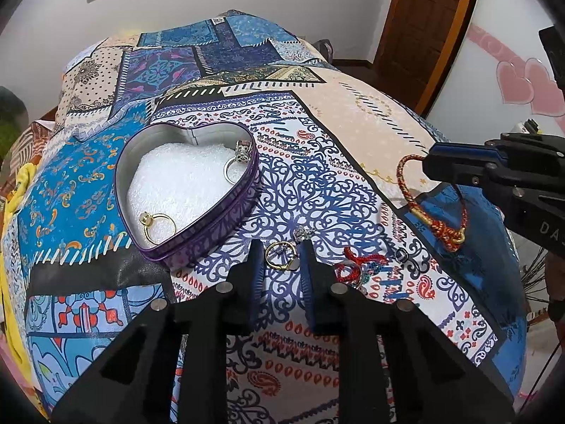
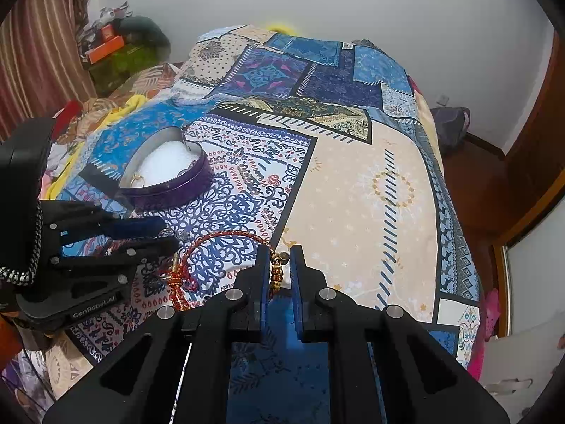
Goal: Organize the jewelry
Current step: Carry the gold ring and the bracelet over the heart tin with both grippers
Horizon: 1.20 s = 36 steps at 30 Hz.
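Observation:
A purple heart-shaped tin (image 1: 226,219) with white lining sits on the patterned bedspread and holds a silver ring (image 1: 240,162) and a gold ring (image 1: 159,226). It also shows in the right wrist view (image 2: 176,187). My left gripper (image 1: 282,258) is open around a gold ring (image 1: 280,254) lying on the bedspread. A small silver piece (image 1: 303,234) lies just beyond it. My right gripper (image 2: 279,265) is shut on a red and gold cord bracelet (image 2: 219,238), seen in the left wrist view (image 1: 406,183) hanging from its tips. The right gripper (image 1: 429,166) shows there too.
A red braided piece with teal beads (image 1: 356,268) and a small dark bead (image 1: 400,255) lie right of the left gripper. The bedspread (image 2: 370,183) covers a bed. A wooden door (image 1: 423,17) stands at the back right. Clutter and curtains (image 2: 35,53) sit left of the bed.

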Available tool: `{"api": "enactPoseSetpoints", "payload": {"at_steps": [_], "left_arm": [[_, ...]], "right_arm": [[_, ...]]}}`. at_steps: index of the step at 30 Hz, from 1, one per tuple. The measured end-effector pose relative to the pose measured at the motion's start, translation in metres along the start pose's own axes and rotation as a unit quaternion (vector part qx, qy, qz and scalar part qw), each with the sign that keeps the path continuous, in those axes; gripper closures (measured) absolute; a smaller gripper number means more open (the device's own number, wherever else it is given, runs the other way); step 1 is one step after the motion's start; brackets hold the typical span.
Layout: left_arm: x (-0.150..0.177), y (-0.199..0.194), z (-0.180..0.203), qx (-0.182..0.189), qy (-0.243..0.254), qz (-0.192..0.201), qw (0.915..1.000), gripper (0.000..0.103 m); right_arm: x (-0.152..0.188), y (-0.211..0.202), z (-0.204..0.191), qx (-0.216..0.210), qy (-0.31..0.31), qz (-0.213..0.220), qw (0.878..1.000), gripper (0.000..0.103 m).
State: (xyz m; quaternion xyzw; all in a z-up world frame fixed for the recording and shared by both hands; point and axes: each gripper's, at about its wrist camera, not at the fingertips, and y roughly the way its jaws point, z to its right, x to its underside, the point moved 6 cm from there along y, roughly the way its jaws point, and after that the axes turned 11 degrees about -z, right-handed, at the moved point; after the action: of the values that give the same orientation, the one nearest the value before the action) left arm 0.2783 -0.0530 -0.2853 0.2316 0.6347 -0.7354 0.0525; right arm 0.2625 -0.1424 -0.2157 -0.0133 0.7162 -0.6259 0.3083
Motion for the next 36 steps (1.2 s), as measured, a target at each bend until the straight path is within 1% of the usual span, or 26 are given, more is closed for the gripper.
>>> {"api": "enactPoseSetpoints", "payload": {"at_steps": [5, 10, 23, 29, 36], "left_arm": [[0.006, -0.007, 0.003, -0.008, 0.008, 0.004, 0.9999, 0.084], [0.010, -0.018, 0.002, -0.009, 0.002, 0.013, 0.9999, 0.084], [0.017, -0.068, -0.005, -0.013, -0.009, 0.062, 0.9980, 0.084], [0.011, -0.083, -0.016, -0.020, -0.020, 0.081, 0.9963, 0.084], [0.003, -0.093, -0.031, -0.030, -0.027, 0.099, 0.9943, 0.084]], "right_arm": [[0.000, -0.001, -0.002, -0.004, -0.001, 0.003, 1.000, 0.093], [0.000, -0.004, -0.003, -0.002, 0.000, 0.005, 1.000, 0.093], [-0.006, -0.016, -0.013, -0.003, -0.005, 0.021, 1.000, 0.093], [-0.014, -0.021, -0.019, -0.005, -0.004, 0.031, 1.000, 0.093], [-0.032, -0.023, -0.032, -0.013, -0.010, 0.044, 0.999, 0.093]]}}
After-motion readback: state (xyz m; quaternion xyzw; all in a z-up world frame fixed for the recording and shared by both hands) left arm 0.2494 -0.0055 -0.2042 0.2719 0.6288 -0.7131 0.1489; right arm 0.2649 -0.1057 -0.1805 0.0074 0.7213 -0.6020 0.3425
